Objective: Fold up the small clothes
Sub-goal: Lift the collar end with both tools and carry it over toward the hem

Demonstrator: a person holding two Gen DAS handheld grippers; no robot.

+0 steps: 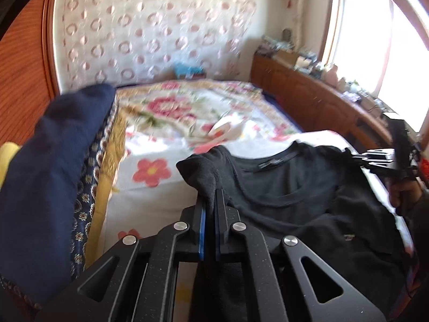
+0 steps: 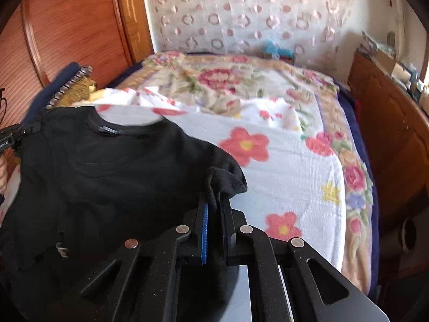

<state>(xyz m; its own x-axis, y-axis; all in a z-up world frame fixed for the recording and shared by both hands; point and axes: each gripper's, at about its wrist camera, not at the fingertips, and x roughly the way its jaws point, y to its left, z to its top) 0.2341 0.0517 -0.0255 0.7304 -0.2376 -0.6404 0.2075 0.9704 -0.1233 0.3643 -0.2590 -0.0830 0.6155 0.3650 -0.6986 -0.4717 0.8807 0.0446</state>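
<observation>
A black T-shirt [image 1: 295, 187] hangs spread between my two grippers above the bed, neck opening and label facing up. My left gripper [image 1: 210, 196] is shut on the shirt's left shoulder corner. My right gripper [image 2: 215, 200] is shut on the other shoulder corner of the shirt [image 2: 107, 174]. The right gripper also shows at the right edge of the left wrist view [image 1: 375, 159]. The left gripper shows at the left edge of the right wrist view [image 2: 10, 136]. The shirt's lower part sags out of sight below the fingers.
The bed carries a white flowered blanket [image 2: 289, 161] and a rumpled floral sheet [image 1: 187, 110]. A stack of folded dark blue and yellow bedding [image 1: 53, 174] sits at the left. A wooden cabinet with clutter [image 1: 321, 91] runs along the right. A wooden wardrobe [image 2: 75, 26] stands left.
</observation>
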